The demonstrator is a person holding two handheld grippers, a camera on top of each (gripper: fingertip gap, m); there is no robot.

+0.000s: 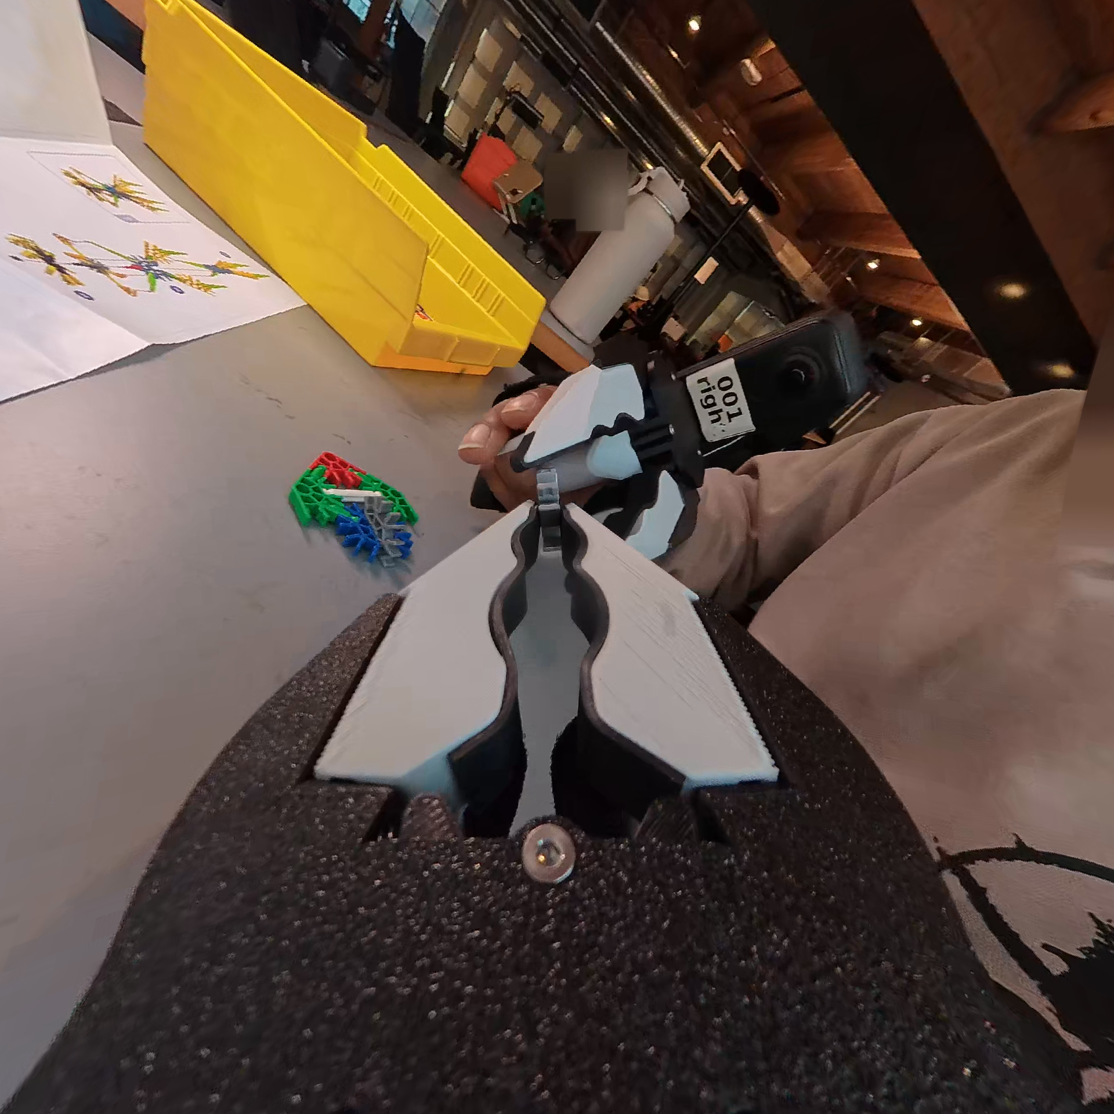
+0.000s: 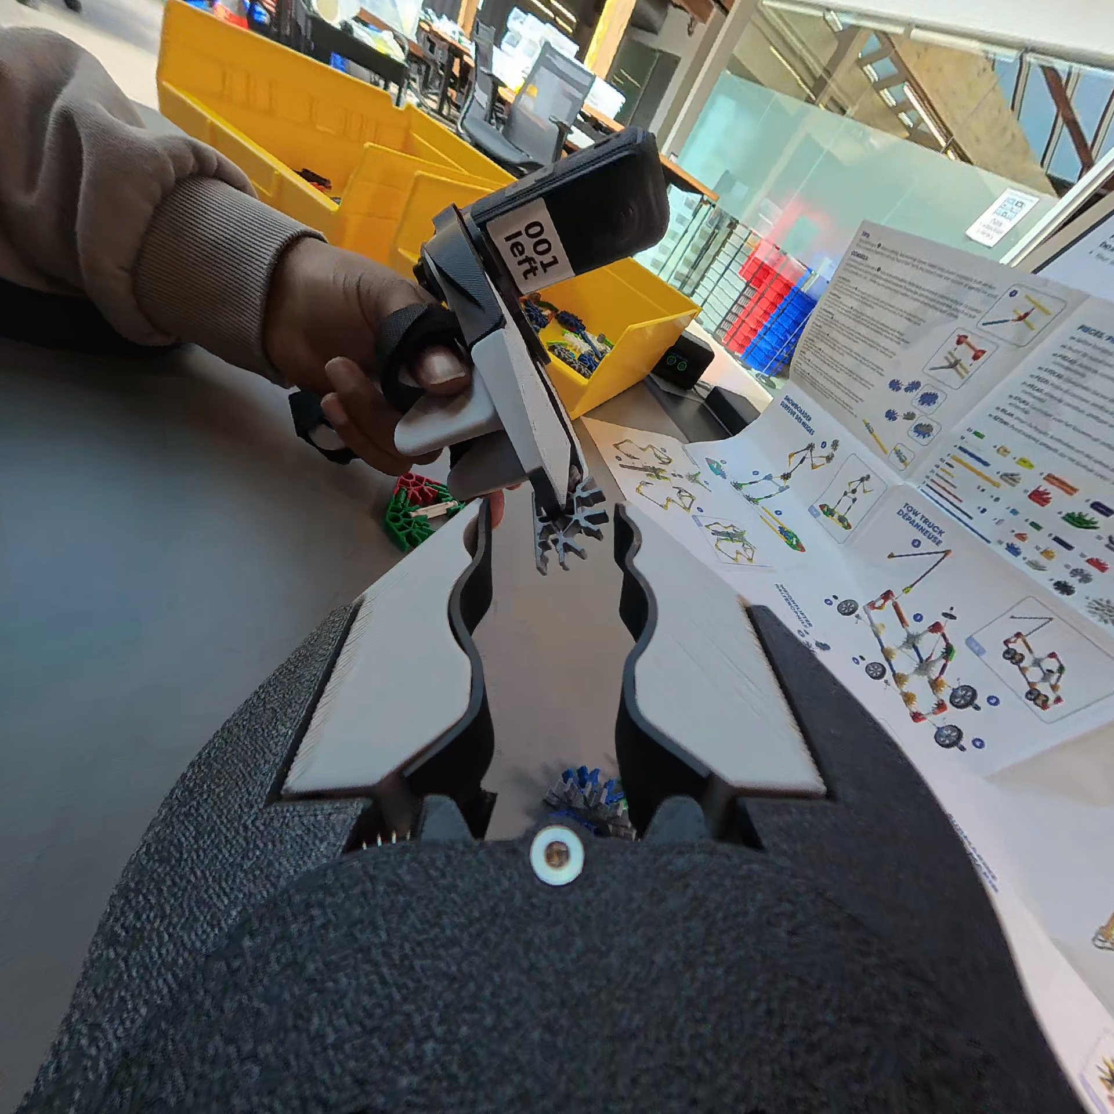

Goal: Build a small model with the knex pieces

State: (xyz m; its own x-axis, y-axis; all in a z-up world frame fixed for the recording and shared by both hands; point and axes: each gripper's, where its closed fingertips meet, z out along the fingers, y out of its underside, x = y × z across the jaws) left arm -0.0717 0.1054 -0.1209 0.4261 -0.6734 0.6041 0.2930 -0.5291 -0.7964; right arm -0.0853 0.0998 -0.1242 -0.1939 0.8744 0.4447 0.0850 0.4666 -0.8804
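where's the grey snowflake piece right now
The grey snowflake piece is pinched in the left gripper, held above the table between the right gripper's open fingers.

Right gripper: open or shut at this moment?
Open. In the right wrist view the right gripper shows a wide gap between its fingers, with the grey snowflake connector, held by the left gripper, ahead.
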